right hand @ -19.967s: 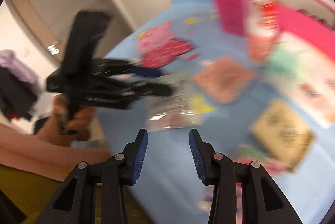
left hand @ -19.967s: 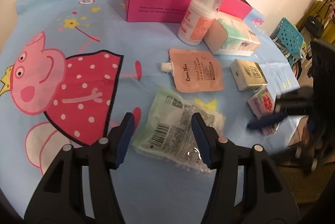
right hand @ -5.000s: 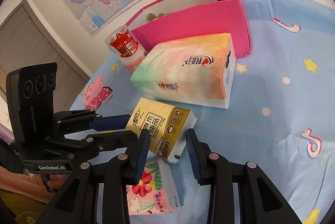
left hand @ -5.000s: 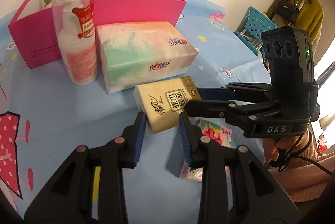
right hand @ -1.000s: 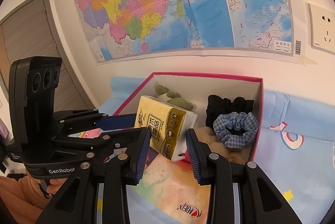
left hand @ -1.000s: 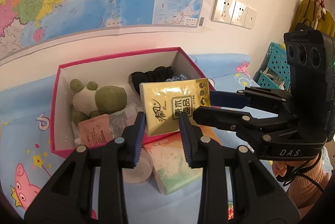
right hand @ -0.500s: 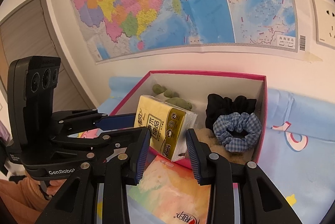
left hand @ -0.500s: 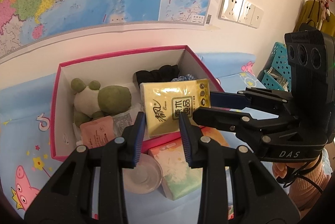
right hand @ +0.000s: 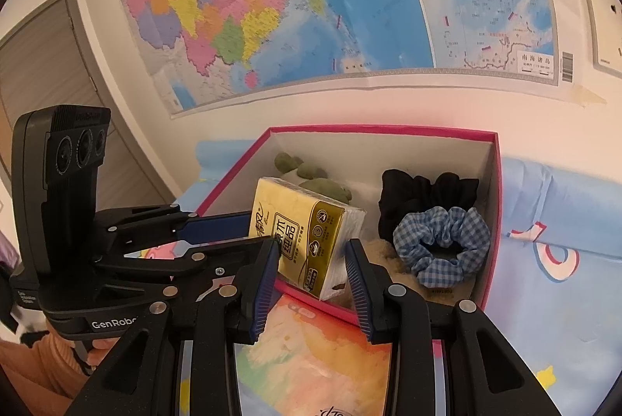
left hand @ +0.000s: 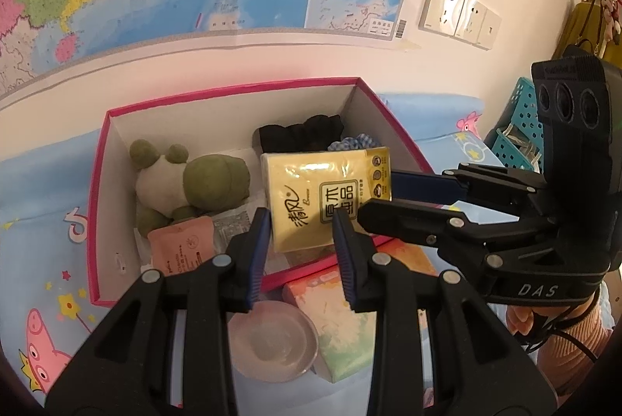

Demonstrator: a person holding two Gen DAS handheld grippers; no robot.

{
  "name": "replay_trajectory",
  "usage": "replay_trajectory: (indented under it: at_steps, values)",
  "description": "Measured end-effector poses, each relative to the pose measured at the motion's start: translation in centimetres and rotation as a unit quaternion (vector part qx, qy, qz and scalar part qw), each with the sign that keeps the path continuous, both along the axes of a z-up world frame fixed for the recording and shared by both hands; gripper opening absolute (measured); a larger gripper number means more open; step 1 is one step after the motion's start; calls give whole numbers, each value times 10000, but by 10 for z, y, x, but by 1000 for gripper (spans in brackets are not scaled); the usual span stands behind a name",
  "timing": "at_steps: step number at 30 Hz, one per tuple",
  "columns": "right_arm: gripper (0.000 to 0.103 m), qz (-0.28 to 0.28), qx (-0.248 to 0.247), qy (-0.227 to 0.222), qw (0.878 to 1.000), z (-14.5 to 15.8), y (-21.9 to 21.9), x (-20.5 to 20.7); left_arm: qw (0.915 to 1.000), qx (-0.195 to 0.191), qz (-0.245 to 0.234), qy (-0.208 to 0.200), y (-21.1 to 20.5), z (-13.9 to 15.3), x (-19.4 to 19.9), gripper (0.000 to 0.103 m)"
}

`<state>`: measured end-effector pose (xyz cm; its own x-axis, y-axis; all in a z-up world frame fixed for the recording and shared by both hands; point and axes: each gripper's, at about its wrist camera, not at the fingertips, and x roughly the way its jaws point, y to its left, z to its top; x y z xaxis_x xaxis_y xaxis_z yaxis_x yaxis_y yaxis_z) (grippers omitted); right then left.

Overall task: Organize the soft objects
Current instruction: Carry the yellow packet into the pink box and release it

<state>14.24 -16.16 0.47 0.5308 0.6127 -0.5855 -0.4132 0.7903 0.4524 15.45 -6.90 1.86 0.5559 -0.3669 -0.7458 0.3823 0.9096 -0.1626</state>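
A yellow tissue pack (left hand: 326,198) hangs above the open pink box (left hand: 96,221), gripped from two sides. My left gripper (left hand: 301,245) is shut on its lower end. My right gripper (right hand: 311,272) is shut on its other end (right hand: 299,233). In the left wrist view the right gripper (left hand: 392,198) reaches in from the right. In the right wrist view the left gripper (right hand: 241,229) comes in from the left. Inside the box lie a green plush toy (left hand: 186,182), a black scrunchie (left hand: 299,136), a blue checked scrunchie (right hand: 441,241) and a peach pouch (left hand: 182,247).
Just in front of the box stand a pastel tissue pack (left hand: 342,318) and a pump bottle's clear cap (left hand: 272,346). A blue cartoon tablecloth (left hand: 42,190) covers the table. The wall with a map rises right behind the box. A teal basket (left hand: 513,140) stands at the right.
Both grippers keep their hold on the yellow pack over the box. The views have shifted only slightly, with the bottle cap showing a little more below.
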Motion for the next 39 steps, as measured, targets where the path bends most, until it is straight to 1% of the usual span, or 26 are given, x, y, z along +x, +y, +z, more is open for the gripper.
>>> replay_trajectory:
  at_steps: [13,20,29,37,39]
  values:
    - [37,-34,-37,198,9998,-12,5,12,9997,25,55,223,1,-12,14,34]
    - [38,-11,-137,327,9994,-19,9,18,9993,53,127,354,3,-19,18,34]
    - [38,-15,-185,428,9989,-25,15,23,9989,20,186,432,6,-24,23,34]
    - [38,-80,-196,421,9989,-26,14,20,9988,38,304,377,10,-22,22,34]
    - [38,-97,-183,422,9989,-25,13,19,9990,24,328,314,12,-19,19,38]
